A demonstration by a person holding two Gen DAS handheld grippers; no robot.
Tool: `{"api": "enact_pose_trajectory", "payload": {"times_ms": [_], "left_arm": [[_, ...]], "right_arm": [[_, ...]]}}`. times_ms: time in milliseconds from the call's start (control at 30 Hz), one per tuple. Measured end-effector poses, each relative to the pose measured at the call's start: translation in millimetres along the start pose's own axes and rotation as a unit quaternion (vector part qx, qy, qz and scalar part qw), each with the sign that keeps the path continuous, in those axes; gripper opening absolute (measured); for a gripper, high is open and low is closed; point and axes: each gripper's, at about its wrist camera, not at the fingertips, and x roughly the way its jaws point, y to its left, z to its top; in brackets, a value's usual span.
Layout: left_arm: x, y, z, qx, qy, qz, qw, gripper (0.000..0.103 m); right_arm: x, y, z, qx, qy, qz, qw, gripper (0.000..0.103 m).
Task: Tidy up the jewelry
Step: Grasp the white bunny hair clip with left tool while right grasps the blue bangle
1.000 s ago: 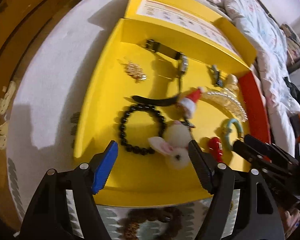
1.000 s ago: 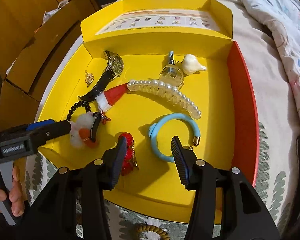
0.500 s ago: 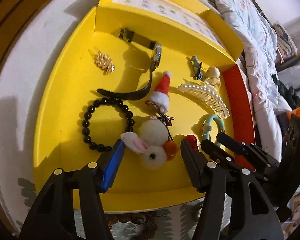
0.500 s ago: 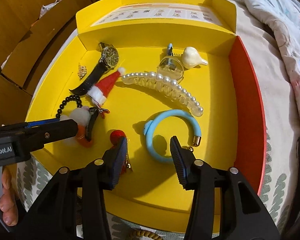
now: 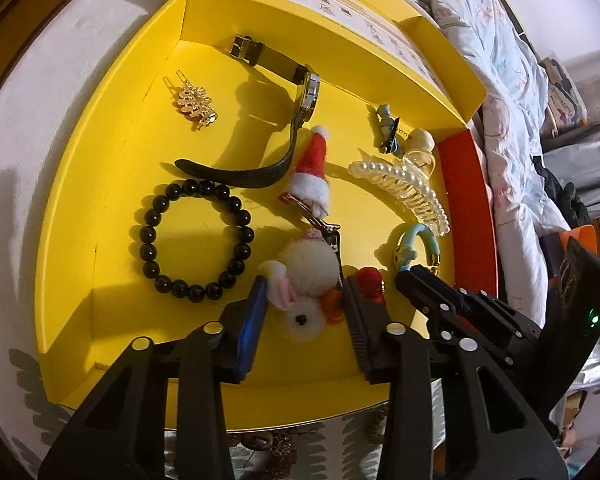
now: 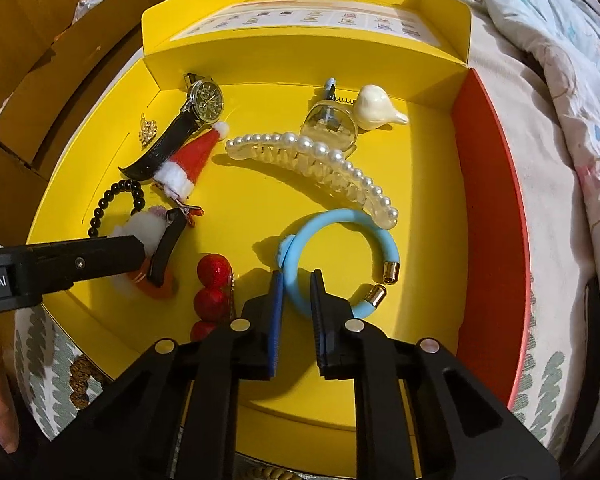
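A yellow box tray [image 5: 112, 312] [image 6: 416, 184] holds the jewelry. My left gripper [image 5: 305, 286] has its fingers closed against the sides of a fluffy white bunny hair clip [image 5: 306, 276] [image 6: 146, 224]. My right gripper [image 6: 296, 280] has its fingers closed on the rim of a light blue bangle [image 6: 340, 220] [image 5: 414, 236]. Around them lie a black bead bracelet [image 5: 196, 240], a black watch [image 5: 284, 108] [image 6: 196, 120], a Santa hat clip [image 5: 314, 172] [image 6: 190, 160], a pearl claw clip [image 6: 320, 164] [image 5: 404, 184], a red ball clip [image 6: 212, 280] and a gold hairpin [image 5: 192, 100].
A clear clip [image 6: 332, 124] and a cream shell-shaped piece [image 6: 374, 106] lie at the tray's back. The tray's right wall is red [image 6: 492, 200]. The tray sits on a patterned bedcover [image 6: 556, 208], with a quilt [image 5: 512, 92] at the right and brown beads [image 6: 82, 380] by the front edge.
Both grippers moved forward and down into the tray and narrowed. The left one closed around the bunny clip, the right one around the blue bangle's rim.
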Motion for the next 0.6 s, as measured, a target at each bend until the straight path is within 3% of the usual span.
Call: {"api": "enact_pose_trajectory", "payload": {"times_ms": [233,267,300,600], "left_arm": [[-4.1,-0.8,0.4,-0.004,-0.005,-0.013,0.9999,0.024],[-5.9,-0.5,0.5,-0.006,-0.007,-0.015,0.9998,0.020],[-8.0,-0.9,0.6,-0.005,-0.010,-0.015,0.9998,0.006],[-13.8,-5.8,0.8,0.002,-0.018,-0.021,0.9996,0.006]], "right_arm": [[0.4,4.8,-1.4,-0.006,0.003,-0.007,1.000,0.010],[-0.3,4.6,-1.8,-0.003,0.002,-0.004,1.000,0.010],[-0.3,3.8,-1.4,-0.001,0.003,-0.001,1.000,0.009],[-9.2,-3.8,-0.8,0.019,-0.006,0.024,1.000,0.009]]}}
